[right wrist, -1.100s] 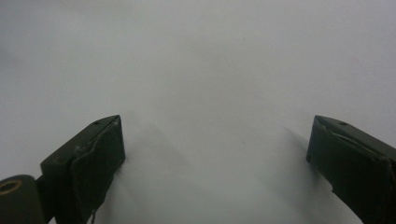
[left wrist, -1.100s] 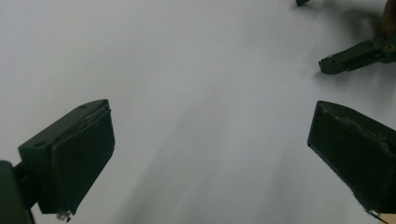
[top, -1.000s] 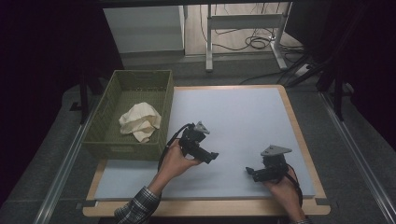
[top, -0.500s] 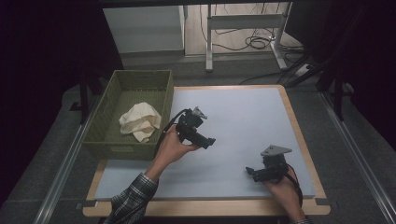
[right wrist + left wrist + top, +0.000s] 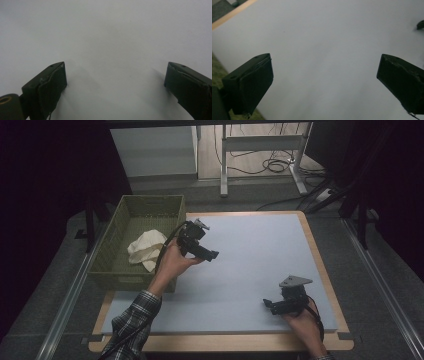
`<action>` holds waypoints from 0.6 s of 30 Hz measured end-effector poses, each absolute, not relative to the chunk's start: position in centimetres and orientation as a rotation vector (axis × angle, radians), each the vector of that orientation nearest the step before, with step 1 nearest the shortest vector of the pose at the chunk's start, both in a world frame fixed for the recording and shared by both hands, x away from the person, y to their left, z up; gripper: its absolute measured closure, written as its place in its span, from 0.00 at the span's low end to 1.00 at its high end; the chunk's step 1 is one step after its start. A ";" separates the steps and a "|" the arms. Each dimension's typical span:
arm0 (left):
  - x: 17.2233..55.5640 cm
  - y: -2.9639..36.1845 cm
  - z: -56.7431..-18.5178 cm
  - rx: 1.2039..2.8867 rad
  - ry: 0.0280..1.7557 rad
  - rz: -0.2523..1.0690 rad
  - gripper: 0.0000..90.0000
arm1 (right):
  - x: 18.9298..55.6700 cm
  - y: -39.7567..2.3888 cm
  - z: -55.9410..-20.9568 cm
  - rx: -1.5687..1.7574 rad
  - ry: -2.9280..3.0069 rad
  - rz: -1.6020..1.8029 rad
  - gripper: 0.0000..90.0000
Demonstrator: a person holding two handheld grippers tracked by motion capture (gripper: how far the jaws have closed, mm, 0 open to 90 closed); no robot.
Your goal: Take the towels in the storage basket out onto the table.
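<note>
A green woven basket (image 5: 116, 265) stands at the table's left edge with a crumpled cream cloth (image 5: 145, 249) inside it. My left gripper (image 5: 212, 254) is lifted above the pale blue mat (image 5: 250, 250), just right of the basket, jaws pointing right. In the left gripper view its jaws stand wide apart, the gripper (image 5: 324, 82) open over bare mat, with a strip of the basket (image 5: 217, 72) at the lower left. My right gripper (image 5: 267, 304) rests low on the mat near the front right. In the right gripper view it (image 5: 115, 85) is open, holding nothing.
The mat lies on a wooden-edged table (image 5: 325, 270). Metal rails (image 5: 65, 300) run along both sides of the table. Beyond the far edge stand a white cabinet (image 5: 155, 150) and a desk frame (image 5: 260, 145) with cables on the floor.
My left gripper has risen and moved away from me toward the basket's far right corner. The right gripper has stayed where it was.
</note>
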State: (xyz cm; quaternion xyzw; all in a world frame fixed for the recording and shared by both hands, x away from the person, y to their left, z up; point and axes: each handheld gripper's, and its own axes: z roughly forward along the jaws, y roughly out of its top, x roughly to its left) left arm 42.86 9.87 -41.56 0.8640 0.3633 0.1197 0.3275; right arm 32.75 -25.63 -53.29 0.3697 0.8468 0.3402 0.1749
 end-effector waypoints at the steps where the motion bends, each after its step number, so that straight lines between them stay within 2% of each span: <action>1: 42.9 9.9 -41.6 2.262 0.951 0.314 0.01 | 32.7 -25.6 -53.3 1.047 2.399 0.964 0.05; 18: 46.3 17.3 -38.9 2.196 1.155 0.399 0.01 | 32.8 -25.6 -53.3 1.047 2.400 0.964 0.05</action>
